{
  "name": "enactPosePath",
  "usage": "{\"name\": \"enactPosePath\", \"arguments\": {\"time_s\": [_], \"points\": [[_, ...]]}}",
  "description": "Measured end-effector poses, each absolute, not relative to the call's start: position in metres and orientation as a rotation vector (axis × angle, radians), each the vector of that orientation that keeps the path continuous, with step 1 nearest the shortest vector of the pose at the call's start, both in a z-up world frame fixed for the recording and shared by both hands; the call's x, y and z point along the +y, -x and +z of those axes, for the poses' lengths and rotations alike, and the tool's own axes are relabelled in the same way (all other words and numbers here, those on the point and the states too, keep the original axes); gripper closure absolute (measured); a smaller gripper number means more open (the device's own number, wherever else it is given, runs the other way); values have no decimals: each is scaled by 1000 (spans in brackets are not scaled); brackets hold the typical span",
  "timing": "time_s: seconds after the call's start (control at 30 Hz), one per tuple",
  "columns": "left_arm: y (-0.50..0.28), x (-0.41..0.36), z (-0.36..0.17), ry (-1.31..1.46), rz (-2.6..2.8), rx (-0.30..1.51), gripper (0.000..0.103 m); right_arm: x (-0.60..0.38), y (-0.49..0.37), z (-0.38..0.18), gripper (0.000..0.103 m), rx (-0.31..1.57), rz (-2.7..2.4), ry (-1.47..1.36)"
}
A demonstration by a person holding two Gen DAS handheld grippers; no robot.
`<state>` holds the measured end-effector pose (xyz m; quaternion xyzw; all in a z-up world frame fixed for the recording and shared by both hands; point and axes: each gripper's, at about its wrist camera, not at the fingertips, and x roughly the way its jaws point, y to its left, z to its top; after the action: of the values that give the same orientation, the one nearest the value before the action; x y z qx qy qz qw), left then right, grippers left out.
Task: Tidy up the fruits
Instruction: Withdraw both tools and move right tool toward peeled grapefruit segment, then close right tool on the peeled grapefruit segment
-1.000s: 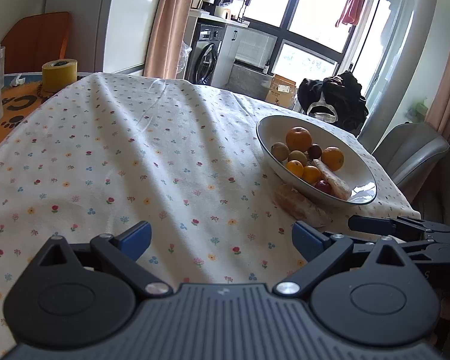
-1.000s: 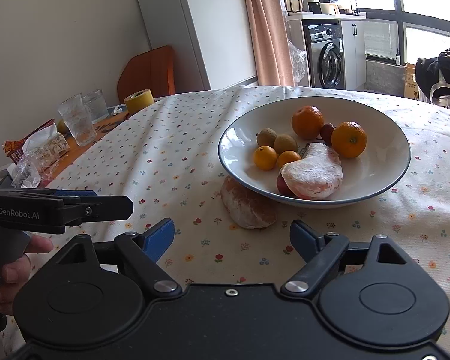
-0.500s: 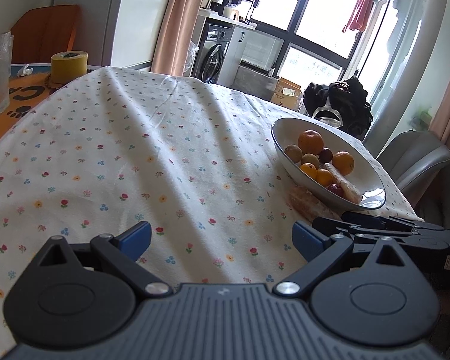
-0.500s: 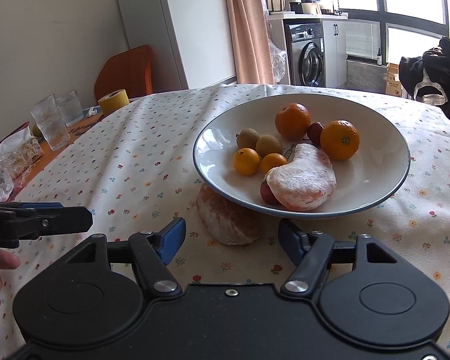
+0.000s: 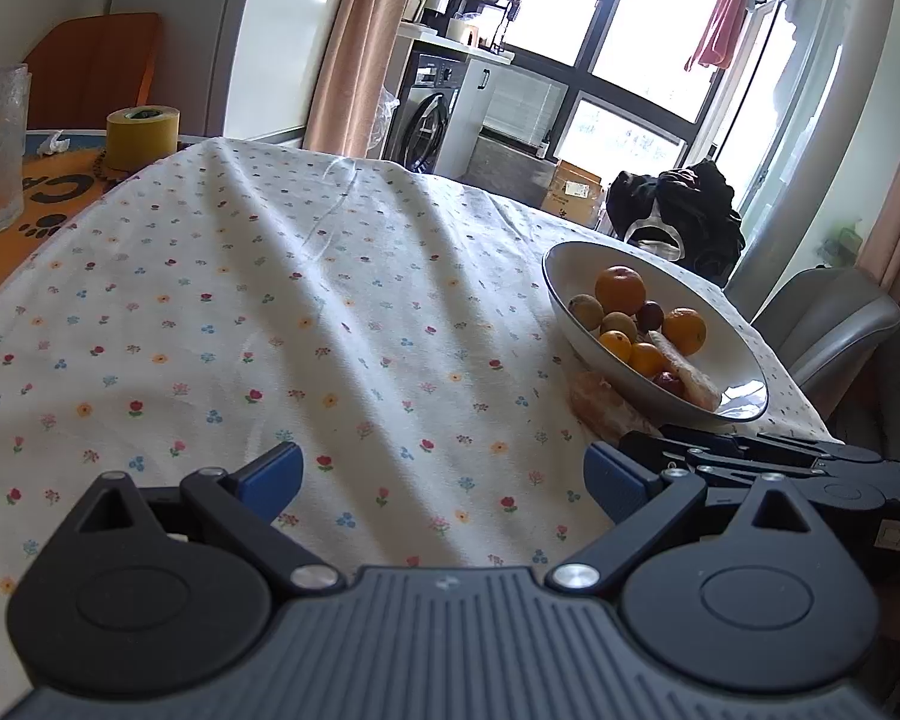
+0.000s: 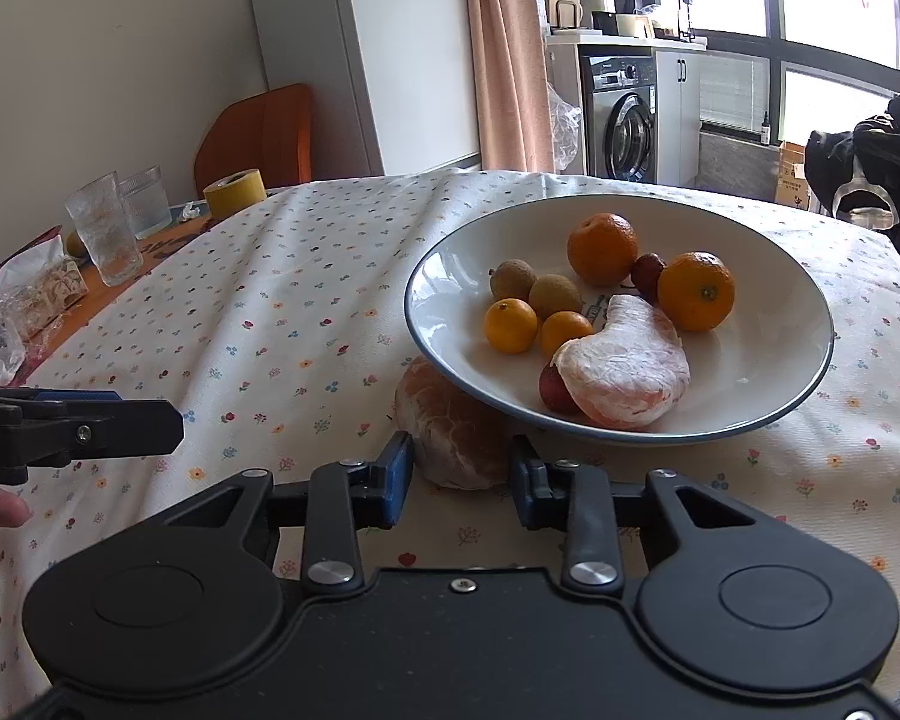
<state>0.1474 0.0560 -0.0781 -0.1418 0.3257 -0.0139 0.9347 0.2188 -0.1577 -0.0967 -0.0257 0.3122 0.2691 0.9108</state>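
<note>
From the left wrist, the left tongs (image 5: 444,474) hang released and empty over the bare cloth of the table (image 5: 330,312), with the bowl (image 5: 744,372) of fruit well ahead to their right. From the right wrist, the right tongs (image 6: 461,480) straddle the peeled citrus piece (image 6: 453,426) lying on the cloth against the bowl's near rim, pads just beside it but seemingly not yet clamped. This looks like the pickup step: next comes squeezing gently, then lifting it over the rim to join the oranges (image 6: 601,248), small brown and red fruits and other peeled piece (image 6: 627,369).
</note>
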Motion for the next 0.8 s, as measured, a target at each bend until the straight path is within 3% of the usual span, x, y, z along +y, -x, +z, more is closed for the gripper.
{"name": "enactPosePath", "arguments": {"time_s": [0.4,0.7,0.8], "points": [[-146,53,-76,278,-35,666,4,-151,-208,-94,72,660,639,77],[-147,56,-76,276,-31,665,4,-145,-217,-92,64,668,648,85],[-148,55,-76,273,-30,668,4,-140,-219,-94,54,655,643,101]]}}
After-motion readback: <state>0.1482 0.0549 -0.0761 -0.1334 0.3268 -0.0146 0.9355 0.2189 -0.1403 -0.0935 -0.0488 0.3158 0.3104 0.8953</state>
